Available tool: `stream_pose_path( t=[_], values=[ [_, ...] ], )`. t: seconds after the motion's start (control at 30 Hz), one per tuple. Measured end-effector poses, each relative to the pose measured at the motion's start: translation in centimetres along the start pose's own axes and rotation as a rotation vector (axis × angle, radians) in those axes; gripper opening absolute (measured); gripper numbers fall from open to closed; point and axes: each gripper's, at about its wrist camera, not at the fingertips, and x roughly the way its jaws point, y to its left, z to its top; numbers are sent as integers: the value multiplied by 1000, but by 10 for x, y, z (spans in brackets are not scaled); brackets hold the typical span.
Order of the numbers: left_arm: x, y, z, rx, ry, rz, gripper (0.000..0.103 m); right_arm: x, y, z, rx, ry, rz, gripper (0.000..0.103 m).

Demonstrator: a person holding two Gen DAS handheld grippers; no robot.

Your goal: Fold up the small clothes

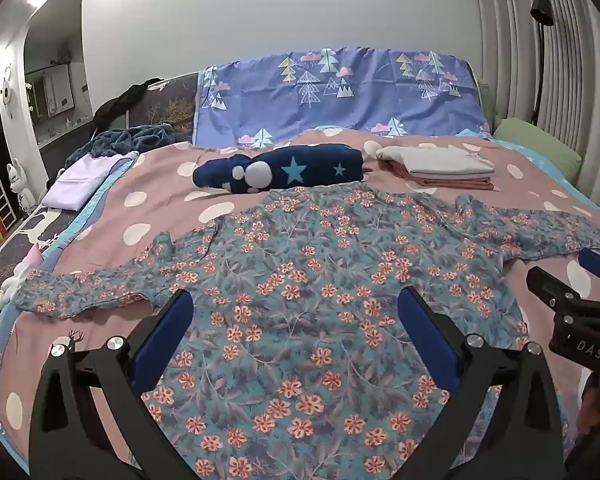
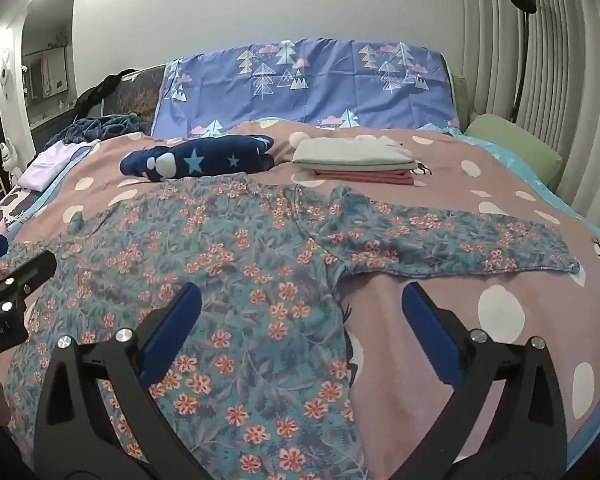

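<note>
A blue floral long-sleeved garment (image 1: 300, 280) lies spread flat on the pink spotted bed cover (image 1: 112, 216), sleeves out to both sides. It also shows in the right wrist view (image 2: 236, 272). My left gripper (image 1: 296, 300) is open and empty, hovering above the garment's lower body. My right gripper (image 2: 300, 296) is open and empty above the garment's right side, below its right sleeve (image 2: 460, 240). The right gripper also shows at the right edge of the left wrist view (image 1: 572, 284).
A navy star-print bundle (image 1: 284, 172) and a stack of folded grey and pink clothes (image 1: 440, 168) lie behind the garment. A lilac folded piece (image 1: 84, 184) lies at the left edge. A green pillow (image 1: 540, 148) and a blue headboard cover (image 1: 340, 96) stand at the back.
</note>
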Motion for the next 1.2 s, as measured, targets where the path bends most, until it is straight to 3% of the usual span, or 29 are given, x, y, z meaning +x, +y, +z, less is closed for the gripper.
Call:
stream_pose_path(
  t=[1.2],
  values=[
    [8,7,-22,2,57,10,102,-6,10,5,-5,5,-19,101]
  ],
)
